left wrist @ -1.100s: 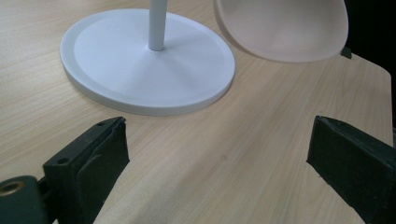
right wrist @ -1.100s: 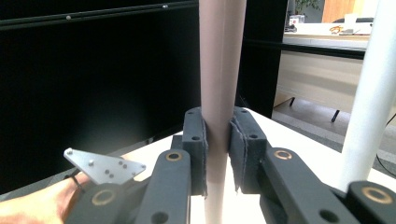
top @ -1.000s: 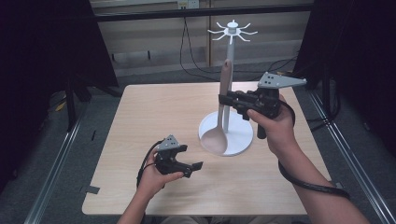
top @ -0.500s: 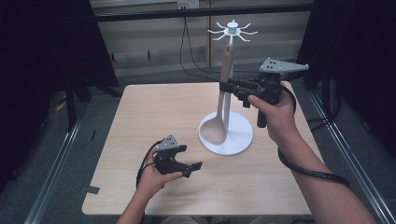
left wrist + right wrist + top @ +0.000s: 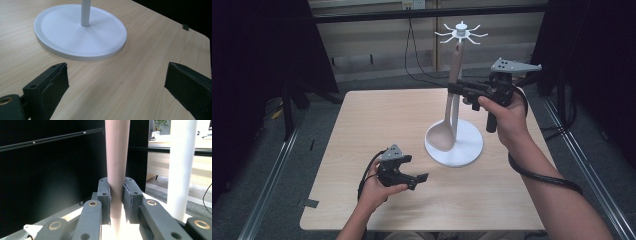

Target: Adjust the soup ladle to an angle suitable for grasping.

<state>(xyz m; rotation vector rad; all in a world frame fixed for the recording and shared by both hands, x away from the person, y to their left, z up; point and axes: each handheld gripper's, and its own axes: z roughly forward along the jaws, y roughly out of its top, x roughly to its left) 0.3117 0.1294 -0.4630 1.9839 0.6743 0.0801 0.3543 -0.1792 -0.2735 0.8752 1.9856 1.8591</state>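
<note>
So the right gripper (image 5: 458, 89) has its jaws clamped tight on the handle of a pale pinkish spoon (image 5: 448, 117), about halfway up. The spoon is upright right beside the white stand's pole (image 5: 181, 167), bowl end hanging low just over the round base (image 5: 62, 32), and the handle tip sits just under the ring of little hooks (image 5: 460, 34) at the top. From the high view I can't tell if the tip is actually on a hook or only near one.

The left gripper (image 5: 414, 180) is parked low over the tabletop (image 5: 362, 130) near the front edge, jaws spread wide with nothing between them, pointed at the base.

What I'd worry about: the stand is tall and skinny, and nobody's steadying it. If the spoon bumps the pole or snags a hook while being lifted, the whole thing could rock or tip, since the free gripper isn't on the base. Also the grip is on a smooth tapered handle, so it could slide down through the pads. And if the tip misses the hook and the jaws let go, the spoon just drops onto the base.
</note>
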